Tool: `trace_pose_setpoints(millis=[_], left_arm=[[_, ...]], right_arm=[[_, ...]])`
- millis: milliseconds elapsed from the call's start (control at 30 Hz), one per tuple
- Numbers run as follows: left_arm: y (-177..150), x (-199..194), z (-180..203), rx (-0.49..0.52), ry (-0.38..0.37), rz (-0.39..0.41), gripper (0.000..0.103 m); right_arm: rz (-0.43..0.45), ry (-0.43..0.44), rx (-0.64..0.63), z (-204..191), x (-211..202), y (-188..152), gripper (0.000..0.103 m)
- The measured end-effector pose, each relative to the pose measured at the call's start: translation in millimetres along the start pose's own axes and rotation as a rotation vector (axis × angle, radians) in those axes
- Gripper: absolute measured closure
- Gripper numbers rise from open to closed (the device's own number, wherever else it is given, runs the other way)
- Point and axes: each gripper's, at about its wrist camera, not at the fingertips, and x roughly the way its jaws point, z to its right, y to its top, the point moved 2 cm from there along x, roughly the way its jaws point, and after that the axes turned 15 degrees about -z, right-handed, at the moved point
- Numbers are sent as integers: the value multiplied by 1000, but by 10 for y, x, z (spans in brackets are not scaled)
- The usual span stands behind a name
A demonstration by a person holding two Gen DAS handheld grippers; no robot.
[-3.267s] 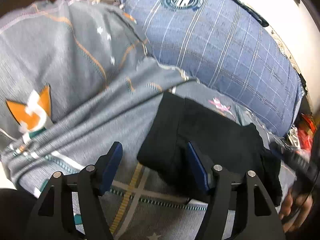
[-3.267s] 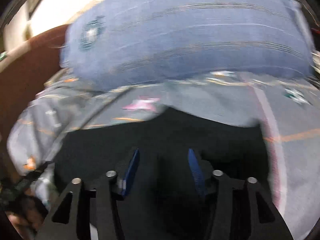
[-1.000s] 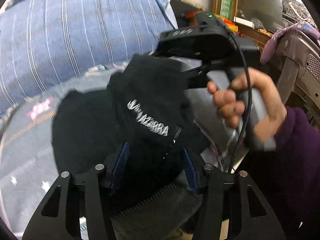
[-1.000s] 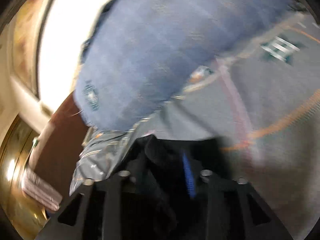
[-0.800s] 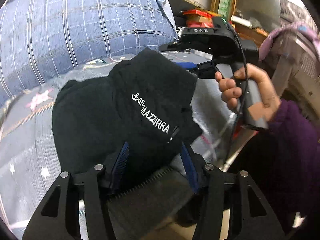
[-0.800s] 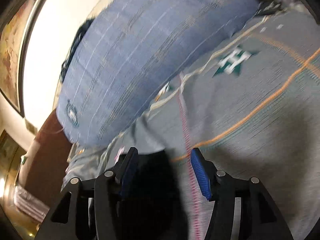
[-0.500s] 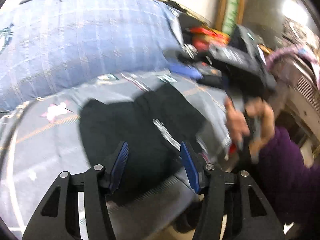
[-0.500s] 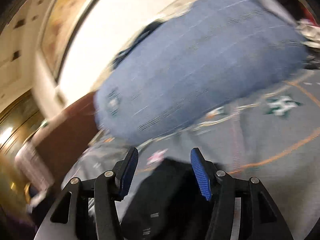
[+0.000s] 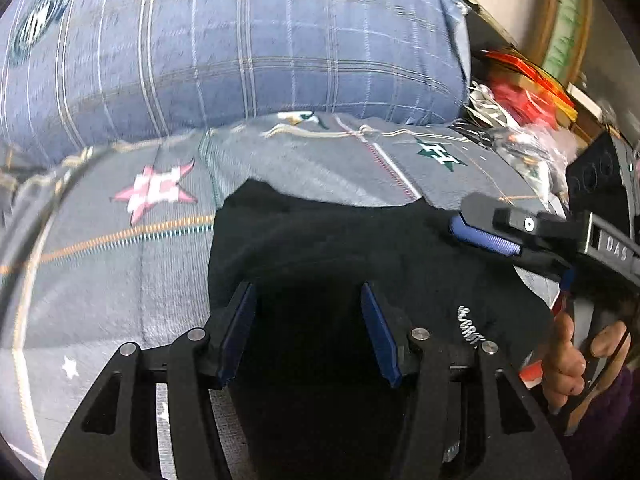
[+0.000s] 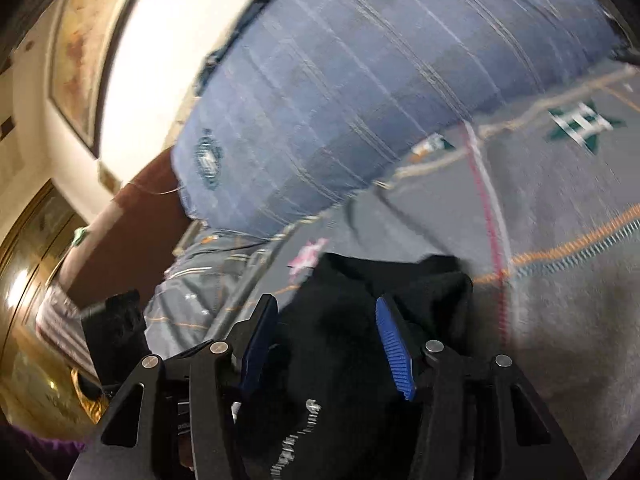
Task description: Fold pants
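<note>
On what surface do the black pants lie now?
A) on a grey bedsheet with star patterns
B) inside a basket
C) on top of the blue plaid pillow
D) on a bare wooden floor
A: the black pants rest on the grey star-patterned bedsheet, in front of the blue plaid pillow.

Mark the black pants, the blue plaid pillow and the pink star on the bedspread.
black pants (image 9: pixel 340 240), left wrist view, upper folded layer.
blue plaid pillow (image 9: pixel 240 52), left wrist view, middle of its front.
pink star (image 9: pixel 156 190), left wrist view, centre of the print.
</note>
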Motion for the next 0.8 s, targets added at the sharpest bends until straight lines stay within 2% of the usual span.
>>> trace_pose_setpoints(millis=[167,200,300,633,800], left_arm=[[-28,91,-15,1,28,-23,49],[-17,126,-31,-1,53,-23,49],[-17,171,-68,6,53,-21,48],[-55,205,3,63,124,4,45],[-145,210,55,96,185,49,43]], right_arm=[[-78,-62,15,160,150,-24,56],[-96,-78,18,192,194,-26,58],[-110,-94,13,251,240,-34,59],[-86,-122,-78,225,303,-58,59],[-32,-137,-37,204,294,-131,59]])
